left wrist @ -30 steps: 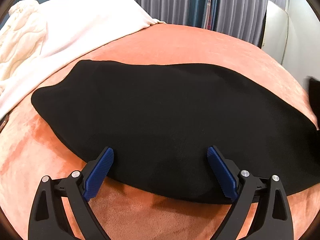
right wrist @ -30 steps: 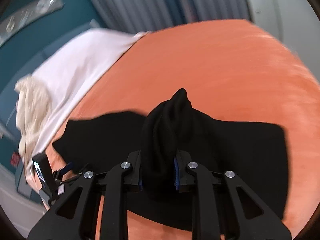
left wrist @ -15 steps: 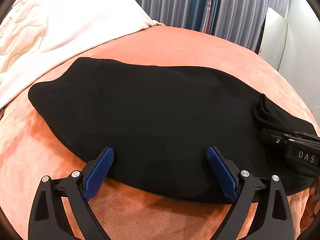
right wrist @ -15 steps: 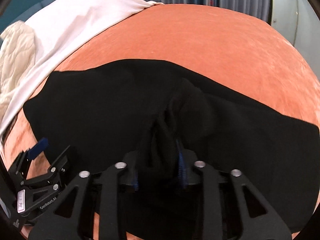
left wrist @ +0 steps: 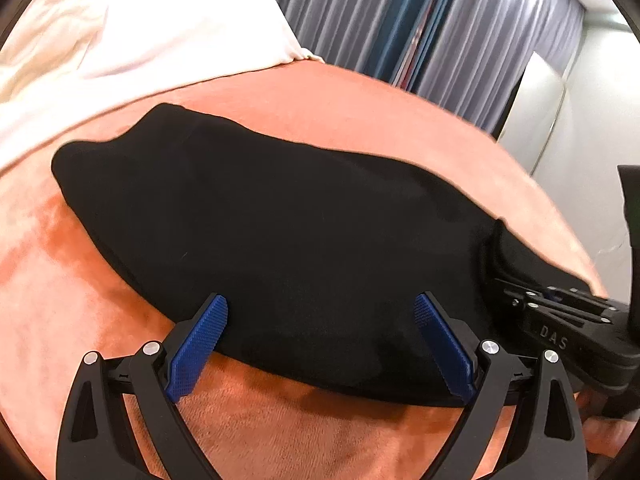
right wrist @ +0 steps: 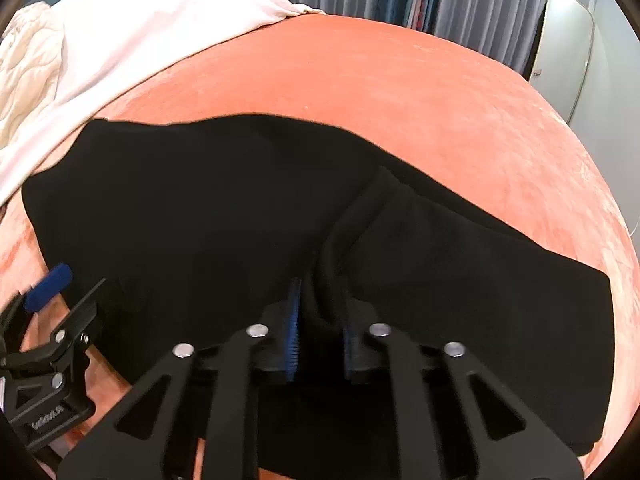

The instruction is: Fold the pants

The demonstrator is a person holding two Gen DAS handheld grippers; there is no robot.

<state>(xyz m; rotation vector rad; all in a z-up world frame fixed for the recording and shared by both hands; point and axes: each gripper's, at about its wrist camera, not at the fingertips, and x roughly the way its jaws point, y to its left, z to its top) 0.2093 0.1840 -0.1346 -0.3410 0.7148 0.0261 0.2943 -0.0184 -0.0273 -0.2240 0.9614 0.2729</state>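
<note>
right gripper: jaws just narrowed, a fold of the pants pinched between | left gripper: wide, empty, over the near hem | pants: laid flat on the orange bed | advice: fold to be laid square before release, edges matched

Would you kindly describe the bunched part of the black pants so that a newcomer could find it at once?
Start at the orange bedspread, where the black pants lie spread out. Follow the cloth toward the right gripper: a raised ridge of gathered fabric runs up from between its blue-padded fingers. Everywhere else the pants lie flat; only this fold stands up.
</note>
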